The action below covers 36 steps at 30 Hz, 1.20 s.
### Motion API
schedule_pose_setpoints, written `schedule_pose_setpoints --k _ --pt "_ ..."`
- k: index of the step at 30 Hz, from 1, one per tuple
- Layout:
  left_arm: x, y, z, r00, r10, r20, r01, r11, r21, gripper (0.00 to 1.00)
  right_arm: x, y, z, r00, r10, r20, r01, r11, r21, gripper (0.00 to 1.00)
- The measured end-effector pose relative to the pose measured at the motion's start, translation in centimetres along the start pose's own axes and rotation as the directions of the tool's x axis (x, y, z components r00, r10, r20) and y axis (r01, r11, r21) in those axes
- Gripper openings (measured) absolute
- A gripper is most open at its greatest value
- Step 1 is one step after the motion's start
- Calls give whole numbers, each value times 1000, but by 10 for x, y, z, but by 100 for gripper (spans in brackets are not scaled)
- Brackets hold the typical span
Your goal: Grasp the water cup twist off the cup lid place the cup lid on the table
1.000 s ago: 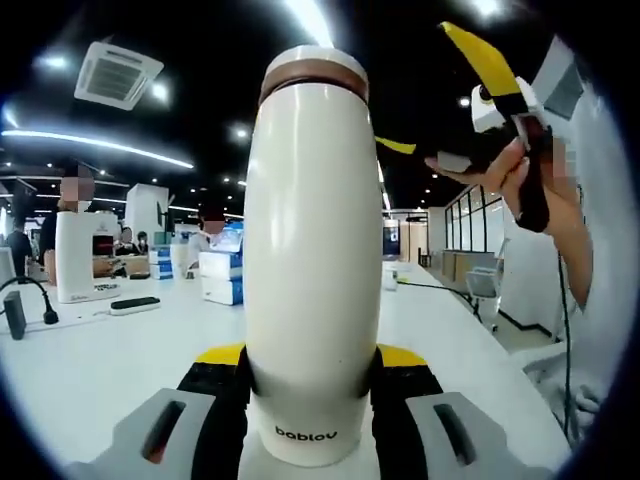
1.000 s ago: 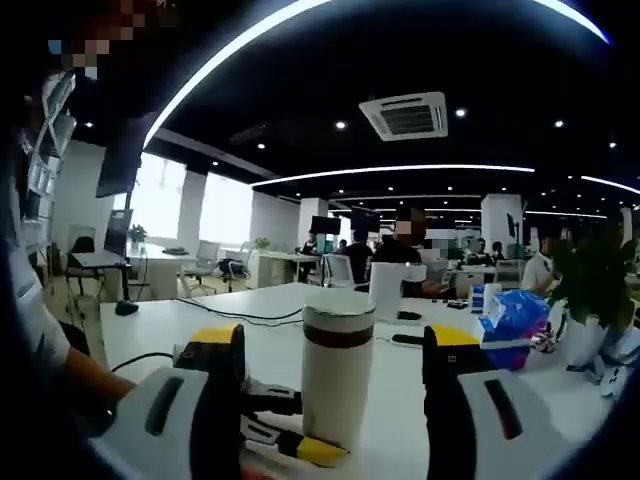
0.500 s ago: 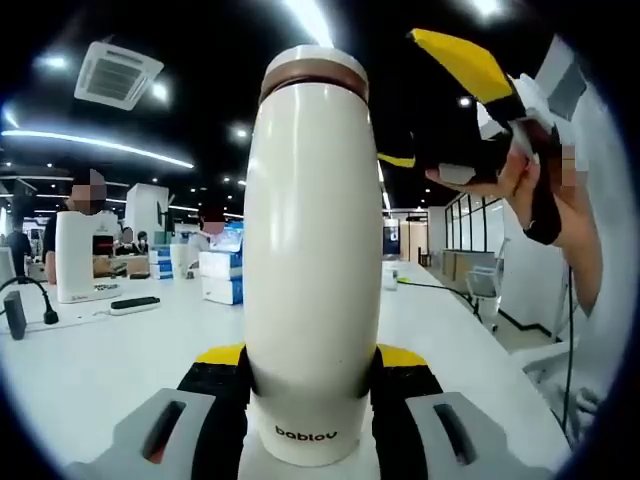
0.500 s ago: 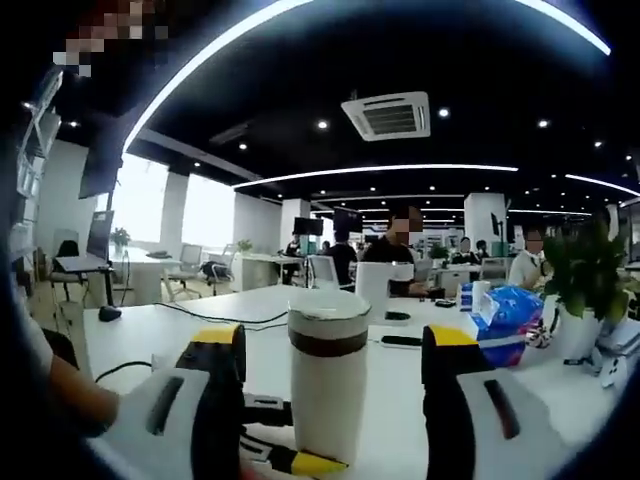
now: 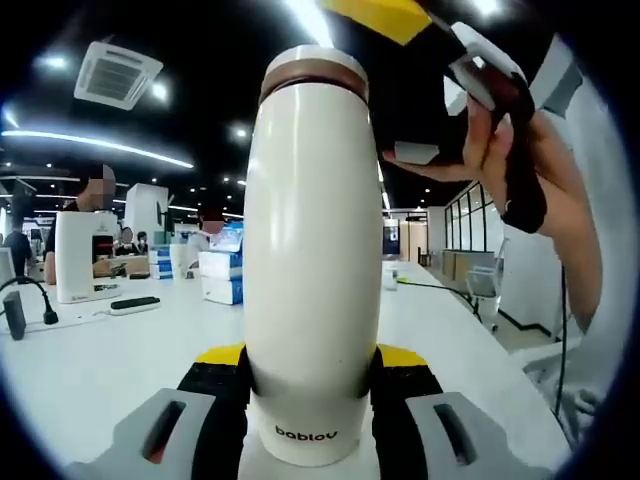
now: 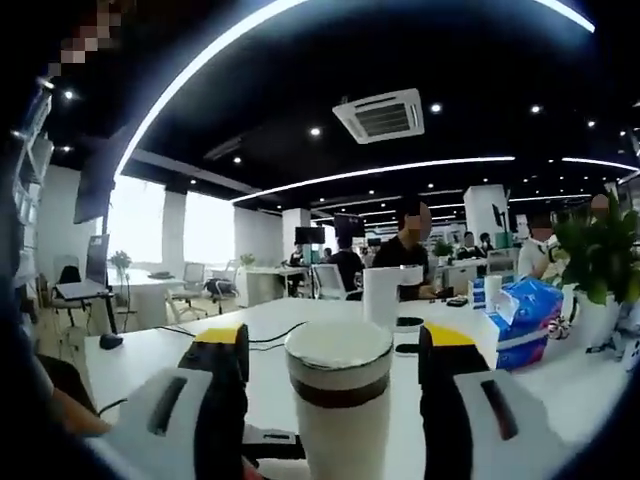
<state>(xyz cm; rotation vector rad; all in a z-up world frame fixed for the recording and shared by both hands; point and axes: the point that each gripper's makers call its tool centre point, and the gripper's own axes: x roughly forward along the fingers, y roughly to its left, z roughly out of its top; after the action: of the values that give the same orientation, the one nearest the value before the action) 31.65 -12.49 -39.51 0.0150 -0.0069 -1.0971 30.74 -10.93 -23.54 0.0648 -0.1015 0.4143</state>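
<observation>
A cream-white water cup [image 5: 310, 250] with a brown band under its lid [image 5: 314, 65] stands upright. My left gripper [image 5: 310, 362] is shut on the cup's lower body. In the left gripper view a hand holds my right gripper [image 5: 400, 90] up beside the lid, on the right, with one yellow fingertip [image 5: 375, 15] above it. In the right gripper view the lid [image 6: 338, 345] sits between the jaws of my right gripper [image 6: 335, 348]. That gripper is open, its yellow-tipped fingers [image 6: 225, 350] apart from the cup [image 6: 338, 420] on both sides.
A long white table [image 5: 90, 370] runs under the cup. On it are a white appliance [image 5: 80, 255], a black device [image 5: 135, 303], a white cylinder [image 6: 385, 295], a blue tissue pack [image 6: 525, 320], a green plant [image 6: 600, 250] and cables. People sit at desks beyond.
My right gripper has risen and closed in on the cup's top, so the lid now looms larger between its open jaws. The left gripper and cup have stayed still.
</observation>
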Motion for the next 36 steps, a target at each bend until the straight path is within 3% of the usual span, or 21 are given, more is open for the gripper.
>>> schedule_pose_setpoints --k 14,21,36 --pt "0 -2 0 1000 0 0 0 1000 0 48 5 -1 -6 999 -27 -32 26 998 -49 62" --pt "0 -4 0 1000 -1 0 1 1000 2 48 5 -3 -5 999 -31 -38 29 998 -54 49" --pt "0 -5 0 1000 -4 1 4 1000 3 48 4 2 -5 997 64 -53 -66 997 -39 46"
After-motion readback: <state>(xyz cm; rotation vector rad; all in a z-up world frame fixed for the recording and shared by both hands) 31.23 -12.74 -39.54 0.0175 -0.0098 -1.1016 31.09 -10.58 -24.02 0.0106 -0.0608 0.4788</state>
